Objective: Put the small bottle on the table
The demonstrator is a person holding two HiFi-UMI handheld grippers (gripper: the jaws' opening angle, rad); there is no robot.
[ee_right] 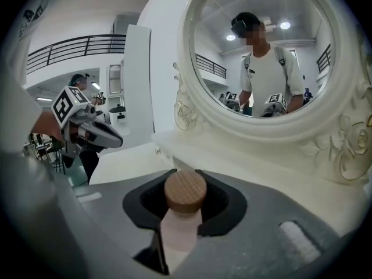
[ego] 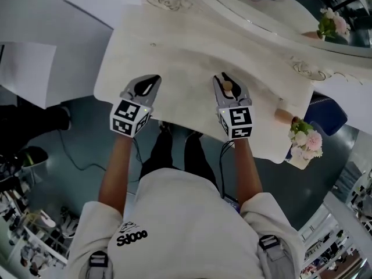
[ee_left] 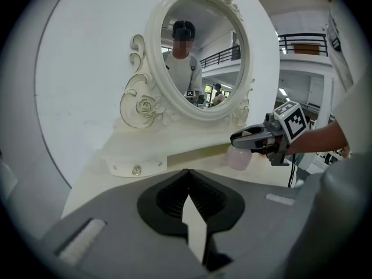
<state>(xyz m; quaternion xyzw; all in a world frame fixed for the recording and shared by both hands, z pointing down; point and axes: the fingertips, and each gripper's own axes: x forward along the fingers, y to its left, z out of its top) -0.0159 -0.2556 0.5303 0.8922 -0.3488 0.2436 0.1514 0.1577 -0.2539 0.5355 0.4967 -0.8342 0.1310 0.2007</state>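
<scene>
Over the table, small bottle, neck clamped between jaws of right hand-held gripper

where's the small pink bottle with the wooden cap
Head view: small pink bottle clamped in the right gripper, over the right half of the cream table, before the oval mirror.

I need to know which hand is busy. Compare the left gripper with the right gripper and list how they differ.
The right gripper is clamped on the small bottle, just under its wooden cap; the left gripper holds nothing. The right gripper's jaws stand apart around the bottle's neck, while the left gripper's jaw tips meet. Both are grey and point toward the mirror.
</scene>
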